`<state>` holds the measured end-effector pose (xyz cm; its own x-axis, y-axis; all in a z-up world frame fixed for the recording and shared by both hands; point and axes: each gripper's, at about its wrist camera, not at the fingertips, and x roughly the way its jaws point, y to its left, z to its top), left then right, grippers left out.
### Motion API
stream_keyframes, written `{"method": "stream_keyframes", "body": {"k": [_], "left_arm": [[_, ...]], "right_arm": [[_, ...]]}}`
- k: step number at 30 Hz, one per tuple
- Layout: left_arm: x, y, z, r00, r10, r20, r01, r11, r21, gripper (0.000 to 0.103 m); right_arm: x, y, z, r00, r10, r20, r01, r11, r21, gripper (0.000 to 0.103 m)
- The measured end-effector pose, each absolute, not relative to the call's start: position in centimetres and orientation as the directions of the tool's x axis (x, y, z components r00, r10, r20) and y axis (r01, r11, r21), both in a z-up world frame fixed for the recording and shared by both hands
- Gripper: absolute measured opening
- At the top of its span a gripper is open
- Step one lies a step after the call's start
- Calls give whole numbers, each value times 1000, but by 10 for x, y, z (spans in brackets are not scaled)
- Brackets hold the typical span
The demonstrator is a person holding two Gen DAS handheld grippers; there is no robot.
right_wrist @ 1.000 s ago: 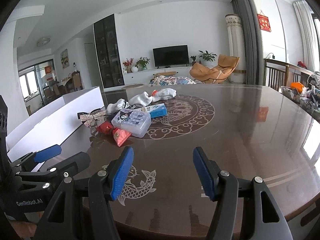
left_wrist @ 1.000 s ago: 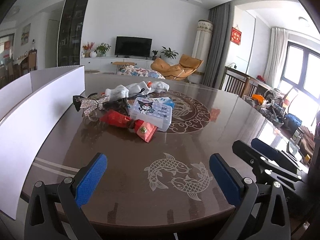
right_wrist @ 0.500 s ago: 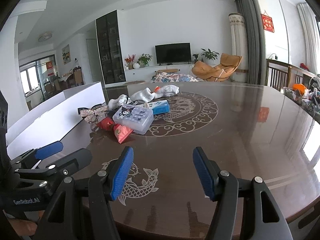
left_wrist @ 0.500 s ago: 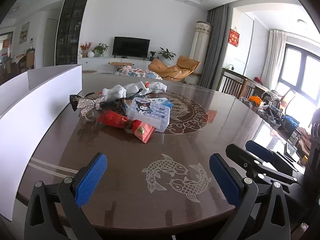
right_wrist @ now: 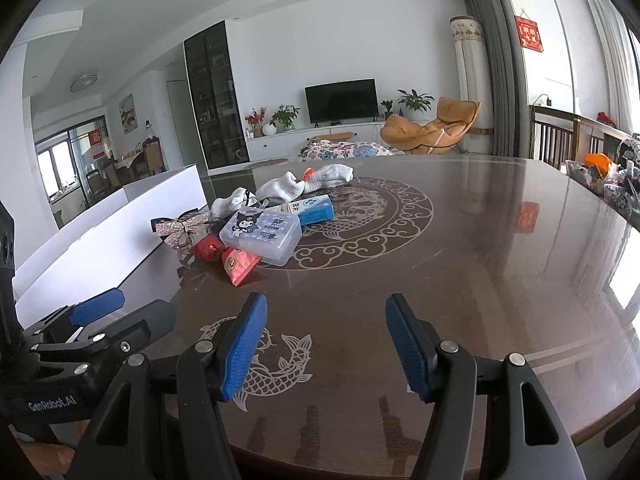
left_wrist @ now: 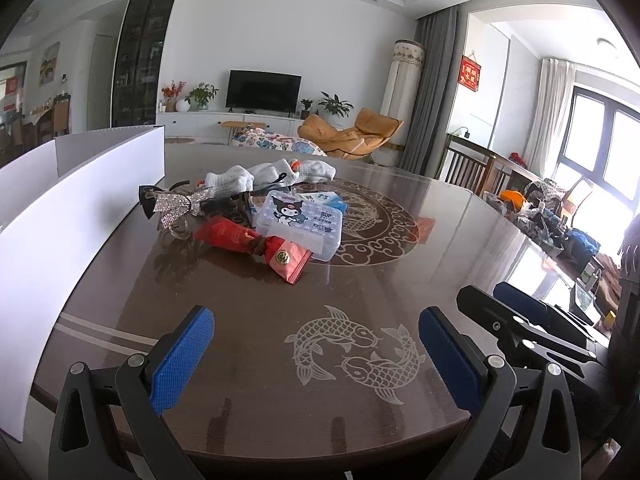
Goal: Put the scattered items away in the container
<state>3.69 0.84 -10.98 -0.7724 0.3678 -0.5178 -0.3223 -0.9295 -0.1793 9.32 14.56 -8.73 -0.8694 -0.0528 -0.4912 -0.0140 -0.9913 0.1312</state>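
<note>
A heap of small items lies mid-table: a clear plastic case with a cartoon sticker, red pouches, a sparkly bow, white socks and a blue-white packet. The white box stands along the table's left side. My left gripper hovers open over the near edge, nothing between its blue pads. My right gripper is open and empty too, well short of the heap. Each gripper shows in the other's view.
The dark glossy table has fish and ring inlays. Clutter and a wooden chair sit beyond its right edge. A living room with a TV and an orange lounge chair lies behind.
Both views have shifted slightly, so the heap sits a little nearer the middle of the frame; the grippers stay open and nothing on the table has moved.
</note>
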Motion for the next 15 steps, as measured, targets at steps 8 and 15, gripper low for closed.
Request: {"method": "stream_keyframes", "body": {"k": [8, 15], "left_arm": [[37, 9, -110, -771, 363, -523, -324, -931, -169, 103], [34, -2, -111, -767, 368, -525, -298, -930, -216, 103]], "right_arm": [[93, 148, -87, -871, -55, -489, -17, -990, 142, 63], [85, 154, -92, -851, -83, -518, -17, -982, 186, 63]]}}
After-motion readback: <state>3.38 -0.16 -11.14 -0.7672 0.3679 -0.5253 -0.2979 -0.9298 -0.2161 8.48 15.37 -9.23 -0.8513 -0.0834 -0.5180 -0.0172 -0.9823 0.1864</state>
